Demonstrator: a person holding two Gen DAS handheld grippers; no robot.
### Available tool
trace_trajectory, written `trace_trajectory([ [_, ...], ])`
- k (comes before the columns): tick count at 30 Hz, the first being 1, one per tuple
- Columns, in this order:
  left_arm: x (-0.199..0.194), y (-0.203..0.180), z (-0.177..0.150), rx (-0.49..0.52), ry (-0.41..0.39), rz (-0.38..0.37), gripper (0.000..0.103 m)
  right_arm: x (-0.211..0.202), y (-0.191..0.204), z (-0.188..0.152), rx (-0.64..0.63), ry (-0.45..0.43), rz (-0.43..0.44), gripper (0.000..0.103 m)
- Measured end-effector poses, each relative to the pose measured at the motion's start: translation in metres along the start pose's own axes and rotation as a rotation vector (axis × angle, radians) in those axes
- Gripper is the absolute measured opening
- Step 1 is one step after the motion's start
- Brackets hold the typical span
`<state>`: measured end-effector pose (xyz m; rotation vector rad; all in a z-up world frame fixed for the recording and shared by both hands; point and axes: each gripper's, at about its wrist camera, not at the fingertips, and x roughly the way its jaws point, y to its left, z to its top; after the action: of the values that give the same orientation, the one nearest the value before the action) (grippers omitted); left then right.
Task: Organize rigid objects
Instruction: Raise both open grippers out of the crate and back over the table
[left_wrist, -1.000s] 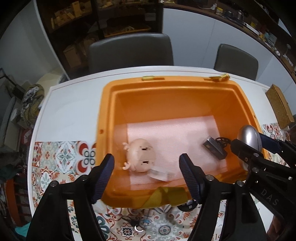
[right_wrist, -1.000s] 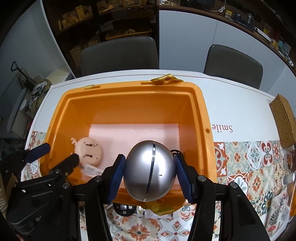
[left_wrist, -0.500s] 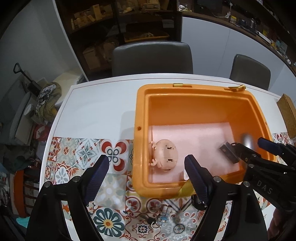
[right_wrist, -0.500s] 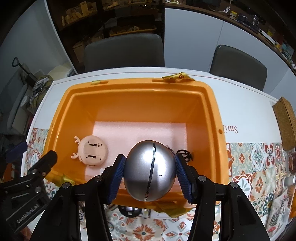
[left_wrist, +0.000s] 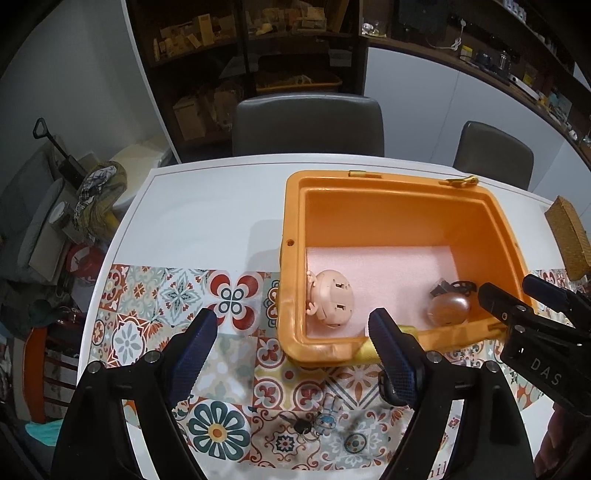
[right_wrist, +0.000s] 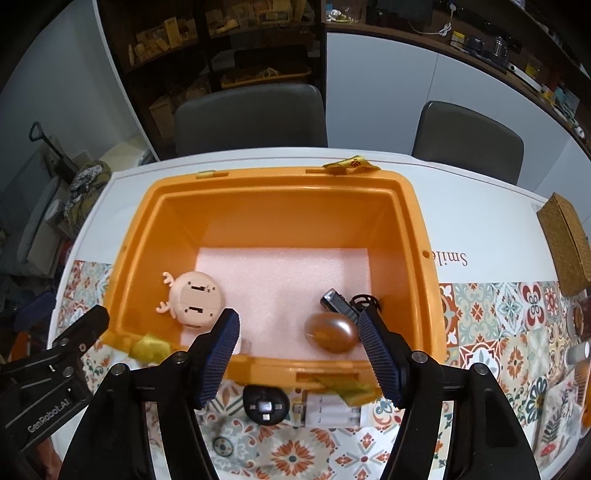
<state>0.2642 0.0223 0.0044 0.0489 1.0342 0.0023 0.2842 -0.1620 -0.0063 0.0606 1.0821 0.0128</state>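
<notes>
An orange bin with a pink foam floor stands on the table. In it lie a silver egg-shaped object, a peach round toy with antlers and a small black device. My right gripper is open and empty above the bin's near rim, just over the egg. My left gripper is open and empty over the patterned mat, left of the bin's near corner.
A black round object and a white block lie on the mat in front of the bin. Keys lie near the left gripper. A wicker box sits at the right. Two chairs stand behind the table.
My right gripper has opened and let go of the silver egg, which now lies in the bin. My left gripper has drawn back and to the left, away from the bin.
</notes>
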Motion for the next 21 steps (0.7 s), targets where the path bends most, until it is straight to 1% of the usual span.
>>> trace_trajectory([
  [1, -0.003, 0.0, -0.001, 0.001, -0.006, -0.001, 0.087, -0.003, 0.0, -0.002, -0.001, -0.009, 0.0, 0.067],
  [14, -0.04, -0.005, -0.026, 0.014, -0.07, 0.009, 0.089, -0.047, 0.001, -0.032, -0.007, -0.101, 0.02, 0.068],
  [21, -0.048, -0.008, -0.047, 0.02, -0.076, 0.004, 0.089, -0.059, 0.0, -0.055, -0.014, -0.131, 0.047, 0.068],
])
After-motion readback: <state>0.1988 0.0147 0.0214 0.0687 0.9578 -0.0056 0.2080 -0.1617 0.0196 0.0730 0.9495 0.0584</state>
